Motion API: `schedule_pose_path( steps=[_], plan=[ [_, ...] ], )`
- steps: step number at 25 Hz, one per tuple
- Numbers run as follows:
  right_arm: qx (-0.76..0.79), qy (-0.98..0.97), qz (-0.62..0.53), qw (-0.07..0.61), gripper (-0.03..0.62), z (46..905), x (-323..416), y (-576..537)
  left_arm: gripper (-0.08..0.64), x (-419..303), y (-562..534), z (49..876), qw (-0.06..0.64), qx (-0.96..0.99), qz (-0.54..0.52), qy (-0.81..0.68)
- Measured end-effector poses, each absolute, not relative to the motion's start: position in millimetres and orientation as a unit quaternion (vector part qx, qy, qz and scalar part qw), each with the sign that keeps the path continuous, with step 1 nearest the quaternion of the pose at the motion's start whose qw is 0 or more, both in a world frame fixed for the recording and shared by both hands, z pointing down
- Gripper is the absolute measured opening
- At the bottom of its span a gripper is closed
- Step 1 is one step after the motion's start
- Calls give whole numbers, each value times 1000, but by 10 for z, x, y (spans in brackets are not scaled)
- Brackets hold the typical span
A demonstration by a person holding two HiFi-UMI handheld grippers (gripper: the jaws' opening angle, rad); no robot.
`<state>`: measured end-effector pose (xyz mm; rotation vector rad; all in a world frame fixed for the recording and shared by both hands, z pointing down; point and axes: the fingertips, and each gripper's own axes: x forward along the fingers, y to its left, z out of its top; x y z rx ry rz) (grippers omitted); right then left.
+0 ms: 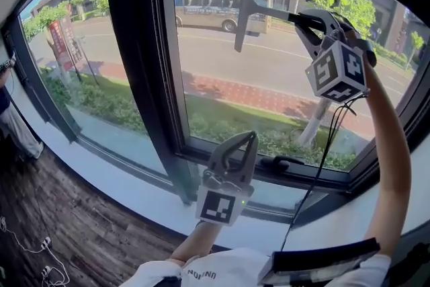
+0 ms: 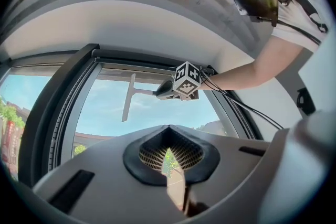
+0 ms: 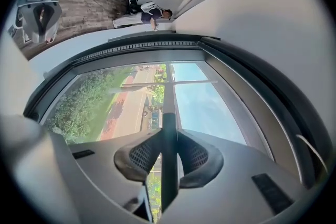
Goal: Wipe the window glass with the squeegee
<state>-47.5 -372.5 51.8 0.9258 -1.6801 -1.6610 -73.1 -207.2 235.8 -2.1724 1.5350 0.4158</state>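
Jaws of the right gripper [image 1: 300, 18] [image 3: 169, 150] are clenched on the dark handle of the squeegee [image 1: 246, 5] [image 3: 168, 113]. In the right gripper view the handle runs straight out between the pads toward 12 o'clock, and the long blade crosses it from 9 to 3 o'clock. In the head view this gripper is raised at 1 o'clock with the arm stretched up. The squeegee reaches from it toward 9 o'clock, its blade standing nearly upright before the upper part of the window glass [image 1: 269, 77]. Whether the blade touches the pane cannot be told. A black cable [image 1: 324, 158] hangs from the gripper toward 6 o'clock.

The left gripper [image 1: 250, 138] [image 2: 169, 150] is low, at 6 o'clock in the head view, with its tips pointing up at the lower bar of the dark window frame [image 1: 138, 57]. Its jaws are pressed together at the tips with nothing between them, and only a sliver of the street shows lower down. A dark window handle [image 1: 282, 161] lies on that lower bar, just at the gripper's 3 o'clock. In the left gripper view the squeegee [image 2: 127, 98] shows at 12 o'clock against the sky.

Below the frame runs a white sill [image 1: 114, 175], and a wood floor [image 1: 74, 232] fills 7 to 8 o'clock. Outside, a bus [image 1: 211, 7] stands on the road at 12 o'clock.
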Motion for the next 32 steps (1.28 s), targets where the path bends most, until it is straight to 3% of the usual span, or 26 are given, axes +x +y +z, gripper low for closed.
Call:
schedule_pose_path(
  steps=[20,32],
  plan=[
    [469,-571,-554,384,98,536,1832,-3598,-5,31,-2041,2344,209,-832,163,487],
    [526,-536,-504,427,98,570,2839,-3386,-5,256,-2011,2358,208,-847,163,461]
  ],
)
